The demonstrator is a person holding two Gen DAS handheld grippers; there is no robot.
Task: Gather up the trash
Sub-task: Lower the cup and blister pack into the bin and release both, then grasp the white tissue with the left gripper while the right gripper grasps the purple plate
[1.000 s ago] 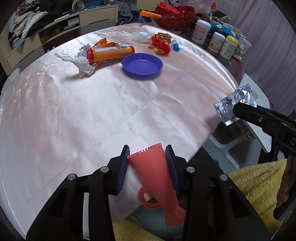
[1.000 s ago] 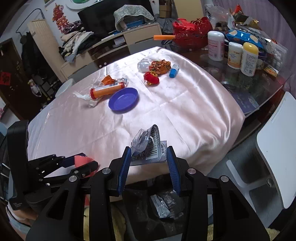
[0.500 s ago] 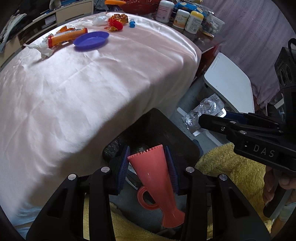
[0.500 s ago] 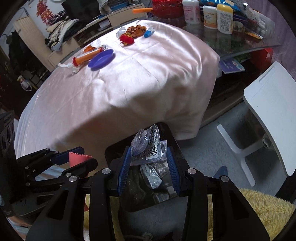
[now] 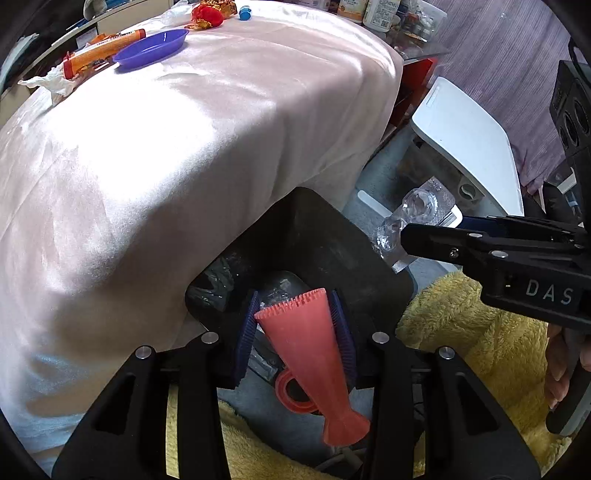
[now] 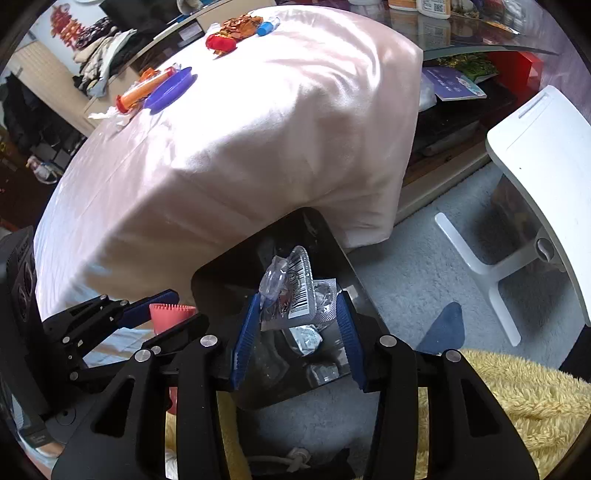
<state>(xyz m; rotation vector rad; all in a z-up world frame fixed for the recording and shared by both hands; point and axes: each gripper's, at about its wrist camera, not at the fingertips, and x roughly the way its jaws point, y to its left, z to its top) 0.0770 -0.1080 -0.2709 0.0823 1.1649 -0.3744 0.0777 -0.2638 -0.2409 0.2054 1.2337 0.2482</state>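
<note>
Your left claw (image 5: 295, 325) is clamped on a coral-pink plastic tool (image 5: 314, 350) with a toothed edge at its wide end and a ring on its side; both blue pads press its flanks. It hangs over the open mouth of the black trash bin (image 5: 325, 236), which stands on the floor against the draped edge of the counter (image 5: 184, 147).

Your right claw (image 6: 295, 317) is closed on a crumpled clear blister pack (image 6: 291, 291) (a barcode label faces the right wrist camera), and it too sits above the bin (image 6: 221, 273), where other clear and foil wrappers already lie. From the left wrist view the same pack (image 5: 417, 218) sticks out past the right claw's tip (image 5: 406, 238), at the bin's right rim.

Still up on the counter's pink cloth, well away from both claws:
- a blue dish (image 5: 151, 48)
- an orange tube (image 5: 99, 51) with a red cap, just beside the dish
- a crumpled white tissue (image 5: 51, 81) near the tube
- a red and gold wrapper pile (image 5: 210, 11) at the far end
- a small blue cap (image 5: 244, 14) next to that pile

A white stool (image 6: 543, 166) stands on the grey carpet to the right of the bin, and yellow fleece (image 5: 480, 339) fills the lower right.
</note>
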